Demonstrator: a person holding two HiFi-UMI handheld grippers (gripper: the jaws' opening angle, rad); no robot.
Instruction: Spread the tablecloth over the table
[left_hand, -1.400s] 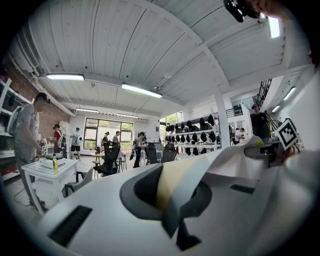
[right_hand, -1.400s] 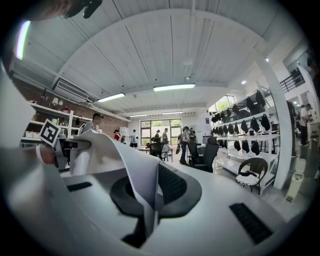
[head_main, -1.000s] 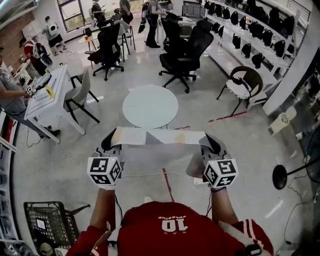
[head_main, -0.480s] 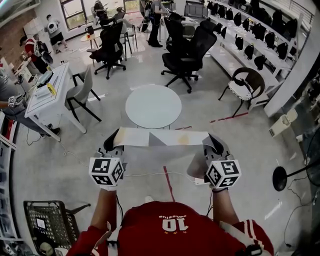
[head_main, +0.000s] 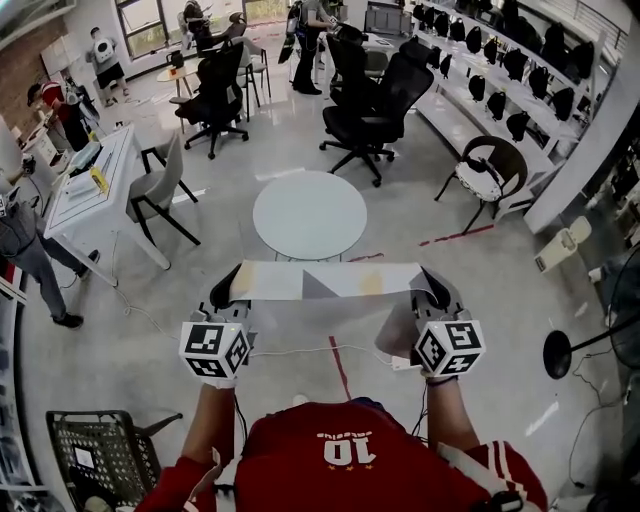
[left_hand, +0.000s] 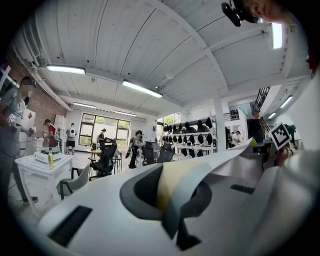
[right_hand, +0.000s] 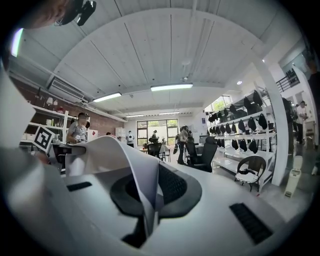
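Pale tablecloth (head_main: 325, 281) stretched taut in air nr round wht table (head_main: 309, 214)

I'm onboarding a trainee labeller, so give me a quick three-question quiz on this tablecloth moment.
1. True or false: the tablecloth already covers the round table.
2. What does the right claw grip? A) nothing B) the tablecloth C) the round table's rim
3. Fill in: the left claw is ____ on the tablecloth's other end.
Key: 1 false, it hangs stretched in the air, short of the round table; 2 B; 3 shut.
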